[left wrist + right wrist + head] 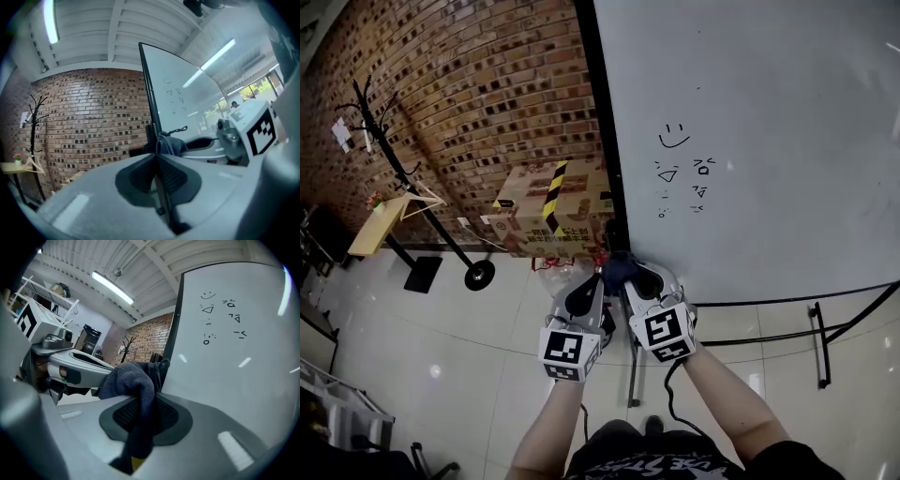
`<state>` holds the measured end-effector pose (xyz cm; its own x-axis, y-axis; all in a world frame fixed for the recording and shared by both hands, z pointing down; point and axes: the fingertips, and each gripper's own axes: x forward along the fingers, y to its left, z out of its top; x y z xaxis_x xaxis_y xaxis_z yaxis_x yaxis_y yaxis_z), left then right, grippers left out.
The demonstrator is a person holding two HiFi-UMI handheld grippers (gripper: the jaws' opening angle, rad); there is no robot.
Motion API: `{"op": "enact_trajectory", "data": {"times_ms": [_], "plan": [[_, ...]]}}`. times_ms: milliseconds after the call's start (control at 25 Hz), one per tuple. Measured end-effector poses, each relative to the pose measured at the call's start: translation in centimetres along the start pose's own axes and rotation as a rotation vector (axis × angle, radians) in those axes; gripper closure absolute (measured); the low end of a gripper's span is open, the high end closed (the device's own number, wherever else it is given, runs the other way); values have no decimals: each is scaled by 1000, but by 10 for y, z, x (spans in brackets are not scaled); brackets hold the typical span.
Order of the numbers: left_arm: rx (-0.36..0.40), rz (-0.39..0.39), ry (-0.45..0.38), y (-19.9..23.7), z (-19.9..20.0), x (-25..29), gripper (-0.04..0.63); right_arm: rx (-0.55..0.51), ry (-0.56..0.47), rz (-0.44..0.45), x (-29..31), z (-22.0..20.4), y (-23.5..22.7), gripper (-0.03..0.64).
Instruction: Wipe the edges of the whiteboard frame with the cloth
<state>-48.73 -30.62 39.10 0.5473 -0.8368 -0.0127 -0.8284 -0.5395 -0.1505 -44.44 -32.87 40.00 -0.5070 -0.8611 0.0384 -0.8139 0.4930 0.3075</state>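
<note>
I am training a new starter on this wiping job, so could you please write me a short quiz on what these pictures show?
1. By the whiteboard, what do the right gripper's tongs hold? A) a marker B) a dark blue cloth C) nothing
2. True or false: the whiteboard is bare of marks.
3. Fill in: the wall behind the coat stand is made of ____.
Key: 1 B; 2 false, small drawings show on it; 3 brick.
</note>
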Motion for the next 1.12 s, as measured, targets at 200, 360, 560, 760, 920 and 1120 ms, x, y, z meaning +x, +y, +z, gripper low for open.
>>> {"op": "enact_trajectory", "data": {"times_ms": [200, 360, 560, 760, 920, 1120], "plan": [[-20, -8, -21, 5, 6, 4, 595, -25, -31, -10, 1, 8, -2, 560], [9, -45, -65, 10, 31, 8, 595, -30, -101, -29, -2, 36, -8, 560], [1, -81, -109, 17, 62, 17, 595, -52, -118, -36, -5, 79, -22, 560], [21, -95, -171, 23, 101, 21, 595, -71, -138, -39, -3, 110, -38, 560], [67, -95, -216, 33, 134, 28, 595, -85, -168, -42, -3, 141, -51, 560], [128, -90, -256, 48, 165, 34, 595, -108, -222, -78, -6, 182, -65, 560]]}}
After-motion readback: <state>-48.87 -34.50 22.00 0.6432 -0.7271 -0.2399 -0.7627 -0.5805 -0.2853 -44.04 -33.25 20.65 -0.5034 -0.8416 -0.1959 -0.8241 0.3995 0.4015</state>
